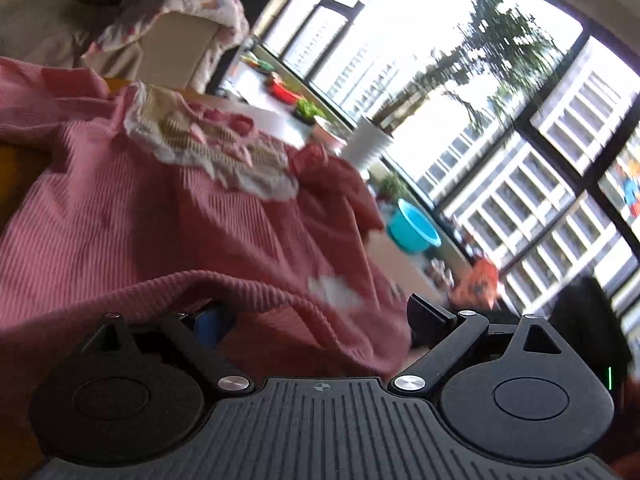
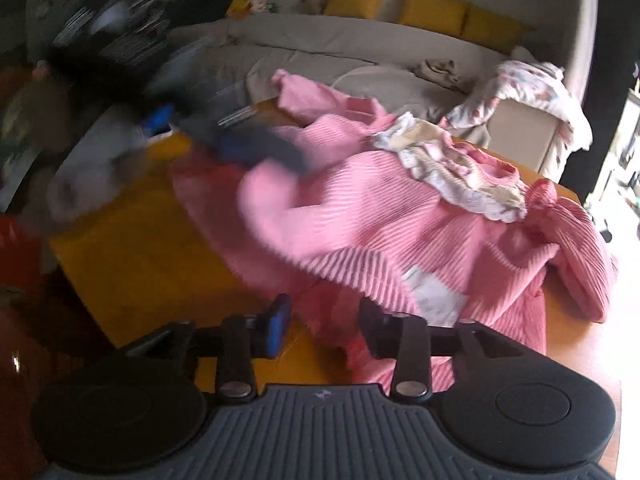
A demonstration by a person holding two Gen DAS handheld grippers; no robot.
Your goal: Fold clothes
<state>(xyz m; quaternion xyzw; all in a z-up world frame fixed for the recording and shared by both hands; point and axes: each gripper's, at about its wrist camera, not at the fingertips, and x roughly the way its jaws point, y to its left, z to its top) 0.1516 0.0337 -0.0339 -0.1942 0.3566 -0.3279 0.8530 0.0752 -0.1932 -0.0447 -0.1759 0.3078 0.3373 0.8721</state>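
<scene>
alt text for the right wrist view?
A pink ribbed sweater with a frilled cream collar lies crumpled on a yellow table. The right tool sits open at its hem; the blurred left tool hovers beyond, a grey sofa behind.

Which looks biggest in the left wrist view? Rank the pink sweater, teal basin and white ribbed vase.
1. pink sweater, by far, though it lies nearest the camera.
2. teal basin and white ribbed vase look alike; I won't rank them.
</scene>
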